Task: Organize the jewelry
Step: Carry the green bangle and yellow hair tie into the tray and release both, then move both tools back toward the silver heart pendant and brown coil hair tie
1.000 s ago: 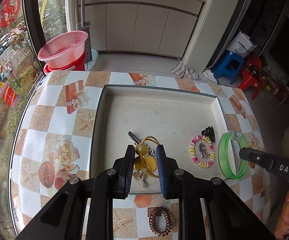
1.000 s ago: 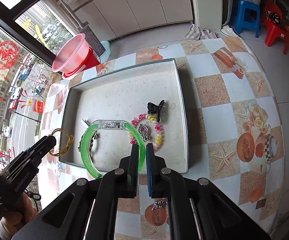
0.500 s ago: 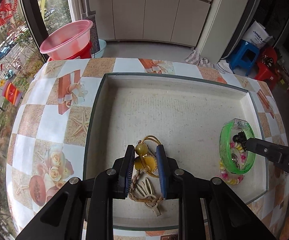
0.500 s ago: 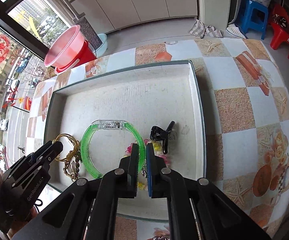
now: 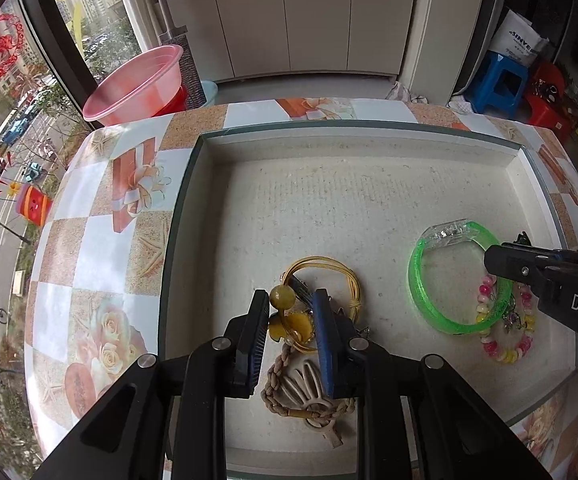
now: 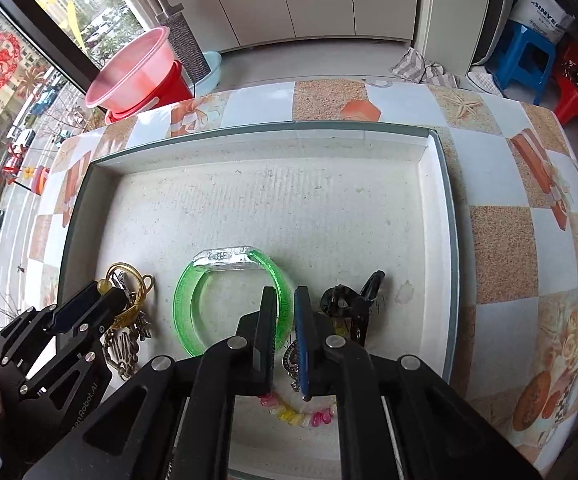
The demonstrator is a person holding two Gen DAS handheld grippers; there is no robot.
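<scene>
A shallow white tray (image 5: 369, 200) with a grey rim lies on the tiled table. My left gripper (image 5: 292, 300) is shut on a yellow beaded cord bracelet (image 5: 329, 272) low over the tray's near left part, above a braided bracelet with a shell charm (image 5: 305, 392). My right gripper (image 6: 285, 300) is shut on the rim of a green translucent bangle (image 6: 225, 292), which rests on the tray floor. The bangle (image 5: 449, 280) also shows in the left wrist view. A pink and yellow bead bracelet (image 6: 301, 414) and a black hair claw (image 6: 353, 304) lie beside it.
The tray's far half (image 6: 273, 200) holds nothing. A pink basin (image 5: 137, 84) on a red bucket stands beyond the table's far left edge. Blue and red stools (image 6: 529, 56) stand on the floor at the far right. White cabinets line the back wall.
Both grippers have moved forward and lower over the tray with their jewelry. The green bangle now rests on the tray floor, and the yellow bracelet hangs just above the braided one.
</scene>
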